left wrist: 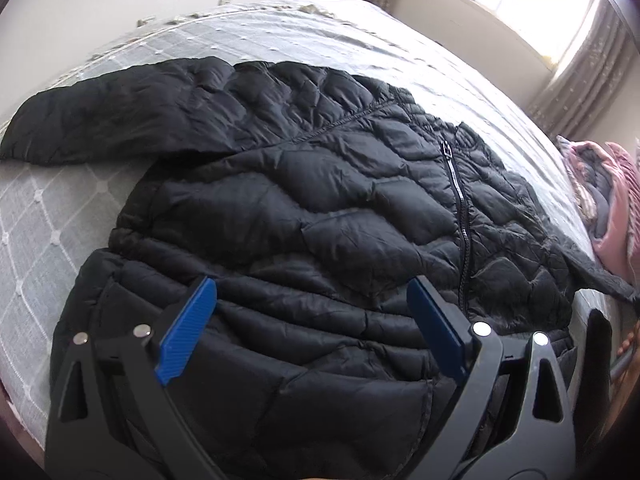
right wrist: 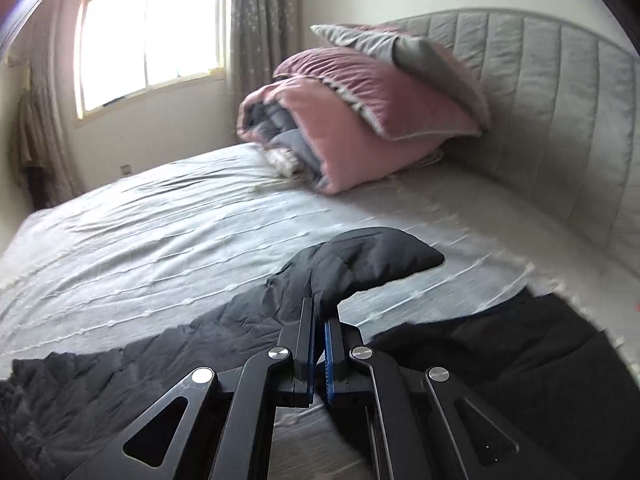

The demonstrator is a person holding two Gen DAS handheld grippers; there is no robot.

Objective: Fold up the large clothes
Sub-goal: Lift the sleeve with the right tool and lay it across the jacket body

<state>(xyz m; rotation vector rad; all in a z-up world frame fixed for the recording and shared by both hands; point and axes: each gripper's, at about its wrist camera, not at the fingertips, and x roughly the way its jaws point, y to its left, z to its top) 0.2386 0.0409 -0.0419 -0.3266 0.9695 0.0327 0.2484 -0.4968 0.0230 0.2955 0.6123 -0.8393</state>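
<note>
- Looking past my left gripper (left wrist: 312, 328), I see its blue fingers (left wrist: 186, 332) spread wide apart above the hem end of the black puffer jacket (left wrist: 304, 200), nothing between them.
- The jacket lies front up on the grey bedspread (left wrist: 48, 216), zip (left wrist: 460, 200) closed; its near hem is hidden behind the gripper and its far-side sleeve runs out of that view.
- Only the right wrist view shows that sleeve (right wrist: 372, 264): my right gripper (right wrist: 320, 320) has its fingers together, clamped on the sleeve's fabric, the cuff end draped beyond them toward the headboard (right wrist: 540, 100).
- That view is motion-blurred, so the exact grip point is hard to make out.
- I can read no brand, label or writing on the jacket.
- The pink folded duvet (right wrist: 352, 120) beyond the jacket is whole in the right view, cropped in the left.
</note>
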